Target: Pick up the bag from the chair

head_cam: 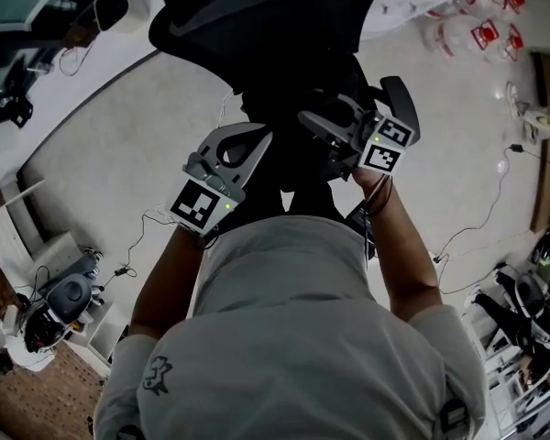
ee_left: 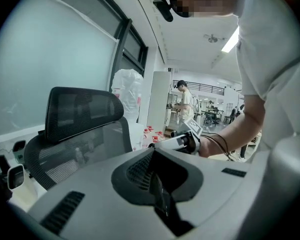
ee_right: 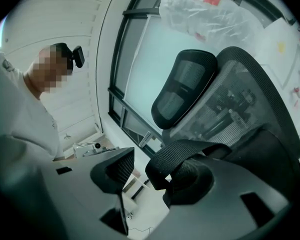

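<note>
My right gripper (ee_right: 150, 176) has its fingers released and spread before the chair (ee_right: 185, 84), with the strap (ee_right: 190, 156) of the bag arched over the right-hand finger, its band lying crosswise to that finger. My left gripper (ee_left: 157, 179) is clenched on nothing I can see, just left of the right one. From overhead the bag (head_cam: 298, 168) is only a dark mass between the grippers on the near side of the chair, so I cannot tell its long axis or which way it points.
</note>
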Action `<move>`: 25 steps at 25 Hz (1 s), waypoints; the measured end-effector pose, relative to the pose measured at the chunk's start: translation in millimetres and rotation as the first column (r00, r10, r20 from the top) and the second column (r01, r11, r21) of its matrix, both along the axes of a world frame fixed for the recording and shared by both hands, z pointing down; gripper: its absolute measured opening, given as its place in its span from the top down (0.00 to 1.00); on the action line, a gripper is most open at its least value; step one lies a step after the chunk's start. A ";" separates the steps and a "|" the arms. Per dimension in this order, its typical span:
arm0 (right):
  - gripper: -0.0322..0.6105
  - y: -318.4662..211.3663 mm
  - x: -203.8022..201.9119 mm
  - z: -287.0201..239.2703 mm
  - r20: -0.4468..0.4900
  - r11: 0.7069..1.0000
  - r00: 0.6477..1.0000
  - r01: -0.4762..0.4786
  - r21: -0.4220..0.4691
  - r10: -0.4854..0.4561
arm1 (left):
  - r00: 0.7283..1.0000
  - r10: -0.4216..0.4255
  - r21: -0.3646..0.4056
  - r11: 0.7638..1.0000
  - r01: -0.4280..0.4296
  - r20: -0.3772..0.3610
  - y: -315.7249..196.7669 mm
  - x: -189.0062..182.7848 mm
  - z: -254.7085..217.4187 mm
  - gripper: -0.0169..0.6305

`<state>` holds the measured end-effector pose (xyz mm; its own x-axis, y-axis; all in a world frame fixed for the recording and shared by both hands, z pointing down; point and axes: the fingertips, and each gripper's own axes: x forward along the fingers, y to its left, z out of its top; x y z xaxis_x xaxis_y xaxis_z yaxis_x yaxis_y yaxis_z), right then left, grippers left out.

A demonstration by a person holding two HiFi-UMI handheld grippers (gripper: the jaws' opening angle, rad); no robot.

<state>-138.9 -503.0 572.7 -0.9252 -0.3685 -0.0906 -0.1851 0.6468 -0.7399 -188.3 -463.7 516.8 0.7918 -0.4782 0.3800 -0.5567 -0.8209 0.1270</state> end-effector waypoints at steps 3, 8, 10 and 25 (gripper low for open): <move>0.66 -5.5 -5.2 -5.8 0.002 1.000 1.000 0.011 0.011 -0.011 | 1.000 -0.013 0.001 1.000 0.013 -0.003 -0.9 -3.5 -1.6 0.95; 0.86 -17.8 -11.9 -4.5 -0.029 1.000 1.000 -0.007 -0.016 0.007 | 1.000 -0.030 0.007 1.000 0.030 -0.005 -6.9 -12.7 -6.5 0.95; 0.89 -18.4 -12.1 -5.8 -0.034 1.000 0.999 -0.011 -0.023 0.010 | 0.999 -0.033 0.014 0.999 0.033 -0.007 -8.6 -14.8 -9.1 0.95; 0.90 20.6 16.1 -38.7 0.010 0.997 1.000 0.009 -0.070 -0.008 | 0.996 -0.085 0.060 0.994 0.087 -0.030 10.6 -14.5 -27.5 0.95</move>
<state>-122.8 -482.4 534.0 -0.9275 -0.3663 -0.0742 -0.1720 0.5947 -0.7853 -202.8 -453.0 489.3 0.7566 -0.5666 0.3264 -0.6224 -0.7770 0.0940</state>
